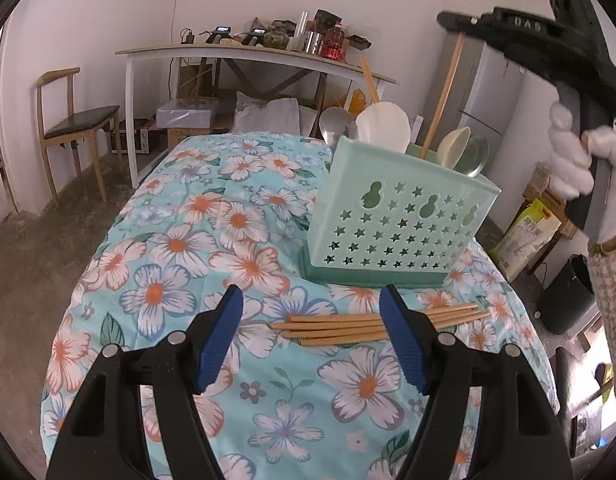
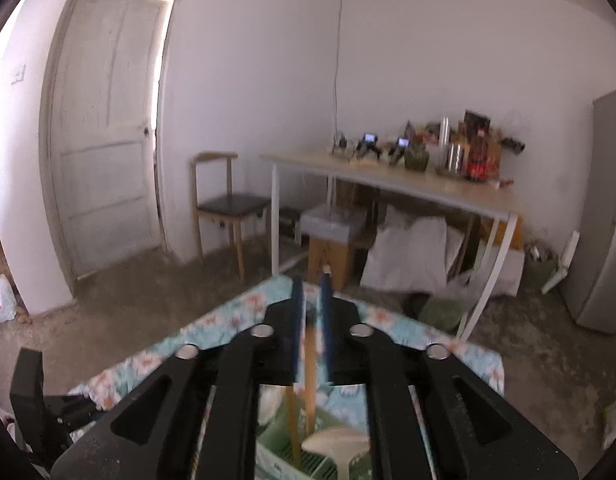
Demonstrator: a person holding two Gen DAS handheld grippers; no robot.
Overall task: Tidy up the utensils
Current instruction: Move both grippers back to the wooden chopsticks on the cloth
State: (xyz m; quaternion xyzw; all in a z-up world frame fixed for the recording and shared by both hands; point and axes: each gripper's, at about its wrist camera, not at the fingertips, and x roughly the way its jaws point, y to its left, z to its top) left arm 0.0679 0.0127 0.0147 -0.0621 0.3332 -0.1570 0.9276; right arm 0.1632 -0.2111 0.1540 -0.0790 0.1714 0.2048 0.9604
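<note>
While the green caddy is already holding ladles, spoons and upright chopsticks, you are leaving one lot outstanding: a bundle of loose chopsticks lying on the floral cloth at the caddy's six o'clock. Your left gripper is hovering spread before that bundle, touching nothing. Your right gripper is standing slightly parted above the caddy, a chopstick between its jaws; grip uncertain.

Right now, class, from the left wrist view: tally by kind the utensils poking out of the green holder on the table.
In the holder:
Wooden chopsticks: 2
Spoons: 4
Total: 6
</note>
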